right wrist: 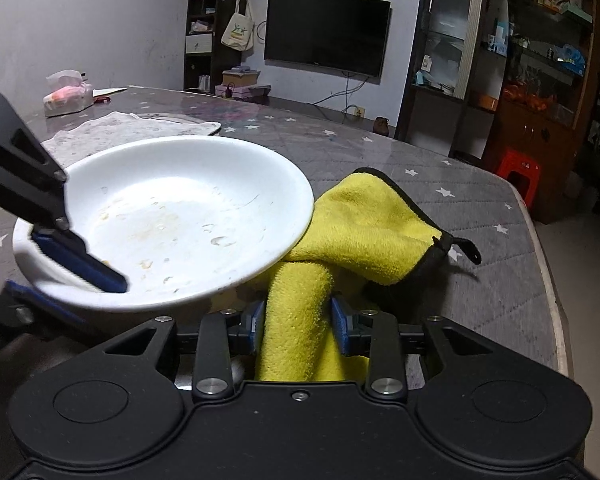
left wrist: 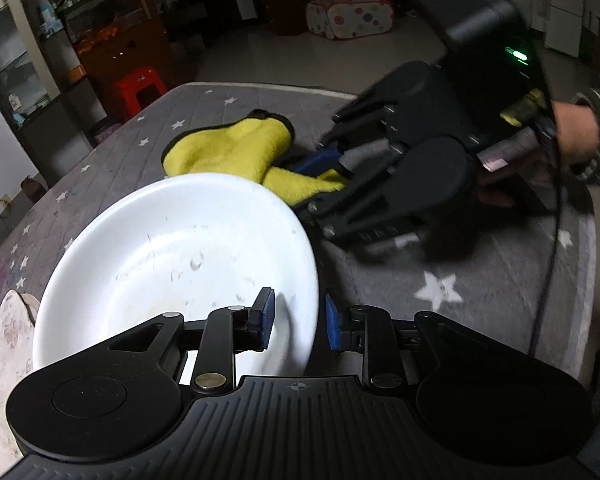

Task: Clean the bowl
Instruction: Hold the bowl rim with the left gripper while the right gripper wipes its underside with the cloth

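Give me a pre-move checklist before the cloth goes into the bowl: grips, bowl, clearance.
1. Right gripper holds the yellow cloth: ok, both pads pinch a rolled fold.
2. Left gripper on the bowl: the rim sits between the pads, with one finger inside. Whether the pads press: cannot tell.
3. Wipe target found: ok, the residue, smears and droplets, is on the bowl's inner floor.
4. Cloth free to lift: cannot tell, since the bowl's rim overhangs part of it.
5. Bowl interior free for the cloth: ok, apart from that left finger.
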{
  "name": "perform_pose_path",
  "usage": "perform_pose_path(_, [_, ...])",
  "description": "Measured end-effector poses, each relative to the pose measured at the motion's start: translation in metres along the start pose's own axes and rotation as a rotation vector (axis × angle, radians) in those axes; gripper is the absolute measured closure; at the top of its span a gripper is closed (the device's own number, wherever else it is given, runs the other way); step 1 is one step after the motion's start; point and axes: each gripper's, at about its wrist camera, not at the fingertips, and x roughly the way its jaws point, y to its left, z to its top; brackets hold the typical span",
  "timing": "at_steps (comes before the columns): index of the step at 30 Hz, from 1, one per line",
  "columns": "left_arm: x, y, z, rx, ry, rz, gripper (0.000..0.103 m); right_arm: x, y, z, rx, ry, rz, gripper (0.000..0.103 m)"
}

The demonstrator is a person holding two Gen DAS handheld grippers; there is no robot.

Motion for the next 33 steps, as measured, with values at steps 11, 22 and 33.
perform_pose_path(11, [0.000, 0.005, 0.001, -0.010, -0.009, -0.009, 0.075, -0.026, 0.012, -0.016, 0.001, -0.001, 0.013, 0.066])
perform_pose_path(22, [-0.011, 0.006, -0.006, 0.025, -0.002, -0.052, 0.075, -0.044, 0.022, -0.026, -0.004, -0.008, 0.035, 0.064])
perform_pose_path(33, [-0.025, -0.001, -0.023, 0.056, 0.004, -0.072, 0.075, -0.019, 0.011, -0.010, 0.029, 0.010, 0.039, 0.052])
